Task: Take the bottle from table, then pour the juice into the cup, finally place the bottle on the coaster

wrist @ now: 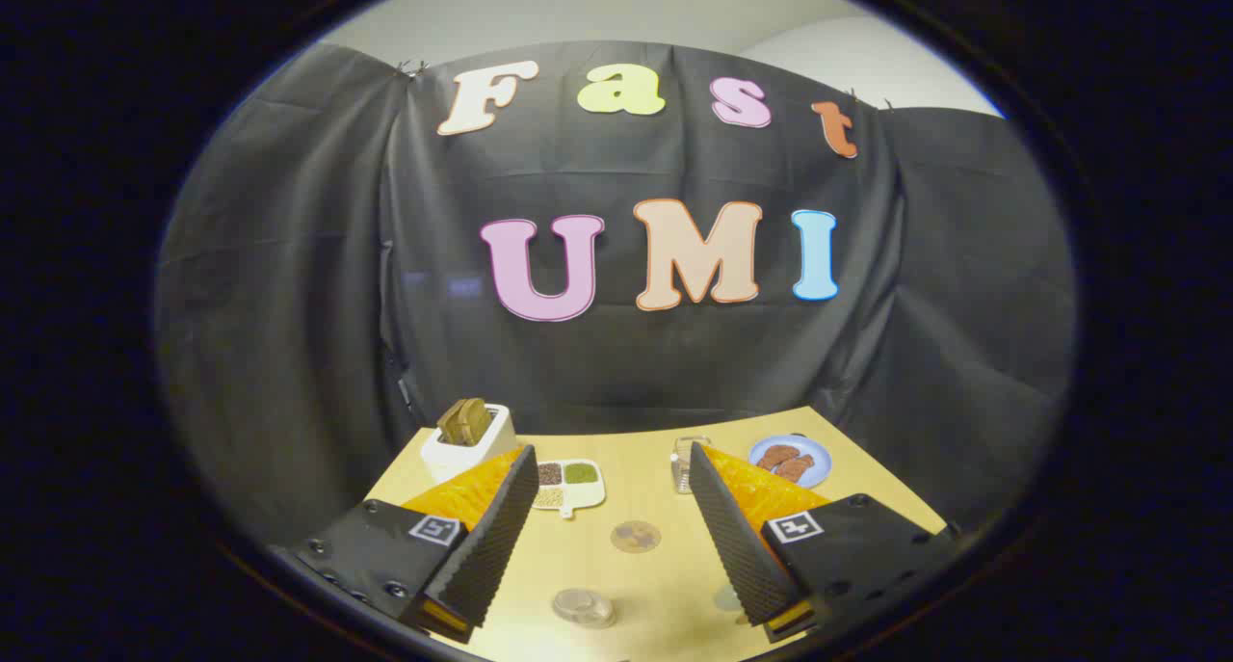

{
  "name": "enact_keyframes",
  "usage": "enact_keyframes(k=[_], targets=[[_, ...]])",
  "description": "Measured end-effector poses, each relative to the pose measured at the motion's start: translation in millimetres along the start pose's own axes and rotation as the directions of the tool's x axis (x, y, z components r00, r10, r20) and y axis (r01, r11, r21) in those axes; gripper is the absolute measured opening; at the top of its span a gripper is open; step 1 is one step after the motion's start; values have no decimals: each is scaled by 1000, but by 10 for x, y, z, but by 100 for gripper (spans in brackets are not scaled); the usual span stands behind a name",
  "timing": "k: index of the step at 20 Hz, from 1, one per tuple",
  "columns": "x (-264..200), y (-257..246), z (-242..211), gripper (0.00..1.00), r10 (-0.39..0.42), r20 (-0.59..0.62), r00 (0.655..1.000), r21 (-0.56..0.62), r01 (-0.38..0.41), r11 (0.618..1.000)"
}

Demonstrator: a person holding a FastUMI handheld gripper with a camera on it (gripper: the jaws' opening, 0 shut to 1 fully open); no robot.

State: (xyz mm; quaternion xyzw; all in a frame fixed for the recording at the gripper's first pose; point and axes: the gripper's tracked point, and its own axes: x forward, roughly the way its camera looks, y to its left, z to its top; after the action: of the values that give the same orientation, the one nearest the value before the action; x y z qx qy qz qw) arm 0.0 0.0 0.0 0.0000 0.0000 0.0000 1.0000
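Black cloth wall (616,354) behind pale wooden table (636,479); white, perhaps plaster, wall (578,12) above.

A pale yellow wooden bench (665,585). A white toaster (469,445) holds brown bread. A white divided dish (570,484) has dark brown, green and beige fillings. A light blue plate (817,458) carries reddish-brown pieces. A mottled brown round coaster (635,536). A clear cup (583,606).

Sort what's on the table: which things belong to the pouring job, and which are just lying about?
For the job: claw, open, holding nothing; coaster between its fingers; clear cup by one fingertip; clear round thing, perhaps the bottle.
Lying about: toaster; spice tray; blue plate.
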Motion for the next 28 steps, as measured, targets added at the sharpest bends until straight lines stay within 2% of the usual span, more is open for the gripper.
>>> enact_keyframes(k=[7,23,28], targets=[[-146,-34,13,99,33,6,999,-41,-33,999],[-314,-11,-171,99,38,-41,998,-87,-41,995],[-566,91,-465,99,25,-79,997,-74,-31,997]])
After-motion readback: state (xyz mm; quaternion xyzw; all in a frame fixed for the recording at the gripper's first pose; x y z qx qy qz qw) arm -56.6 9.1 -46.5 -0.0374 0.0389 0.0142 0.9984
